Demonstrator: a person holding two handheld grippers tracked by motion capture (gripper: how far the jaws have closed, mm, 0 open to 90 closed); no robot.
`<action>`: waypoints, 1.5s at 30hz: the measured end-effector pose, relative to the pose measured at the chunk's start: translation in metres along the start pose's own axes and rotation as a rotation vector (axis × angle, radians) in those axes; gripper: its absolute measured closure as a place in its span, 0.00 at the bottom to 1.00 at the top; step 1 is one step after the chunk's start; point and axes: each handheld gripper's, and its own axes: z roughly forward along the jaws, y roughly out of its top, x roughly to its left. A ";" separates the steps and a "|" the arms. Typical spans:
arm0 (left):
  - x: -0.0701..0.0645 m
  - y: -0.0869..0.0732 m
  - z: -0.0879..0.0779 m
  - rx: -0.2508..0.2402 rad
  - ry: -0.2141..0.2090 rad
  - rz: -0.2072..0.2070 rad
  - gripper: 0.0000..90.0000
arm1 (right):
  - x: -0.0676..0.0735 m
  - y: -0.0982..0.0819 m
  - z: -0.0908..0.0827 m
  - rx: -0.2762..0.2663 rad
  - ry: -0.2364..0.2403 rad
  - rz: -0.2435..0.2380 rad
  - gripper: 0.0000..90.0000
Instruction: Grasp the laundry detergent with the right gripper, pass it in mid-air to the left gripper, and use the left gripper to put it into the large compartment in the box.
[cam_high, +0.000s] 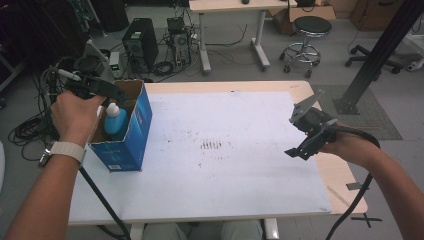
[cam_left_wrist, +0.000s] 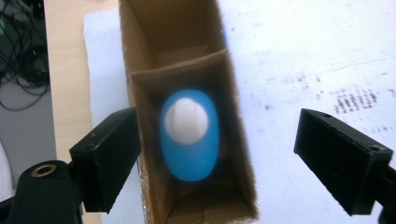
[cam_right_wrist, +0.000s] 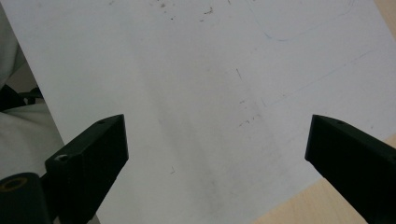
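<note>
An open-topped blue carton (cam_high: 136, 134) stands at the left of the white table sheet (cam_high: 235, 165). A blue bottle (cam_high: 116, 124) with a white cap stands upright inside it. My left gripper (cam_high: 116, 95) hovers above the carton's open top and points down into it. In the left gripper view, its jaws stand wide apart on either side of the carton (cam_left_wrist: 140, 51), well above the bottle (cam_left_wrist: 191, 158), holding nothing; left gripper (cam_left_wrist: 217, 126) is open. My right gripper (cam_high: 298, 131) hangs over the sheet's right side, open and empty (cam_right_wrist: 215, 135).
The carton has a cardboard divider (cam_left_wrist: 182, 65) with a second compartment behind the bottle. Ink marks (cam_high: 211, 145) dot the sheet's middle. Beyond the table are a computer tower (cam_high: 140, 45), floor cables (cam_high: 30, 125), a desk (cam_high: 230, 30), a stool (cam_high: 306, 40) and a black post (cam_high: 375, 55).
</note>
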 end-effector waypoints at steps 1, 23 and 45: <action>-0.003 0.001 -0.004 -0.004 0.002 0.009 0.17 | 0.000 0.001 0.000 0.000 0.000 0.001 0.06; -0.060 0.005 -0.029 0.037 -0.133 0.206 0.10 | 0.003 0.008 -0.003 0.005 0.002 -0.006 0.06; -0.131 0.004 -0.021 0.057 -0.214 0.479 0.09 | -0.001 0.019 -0.002 0.030 0.017 -0.011 0.06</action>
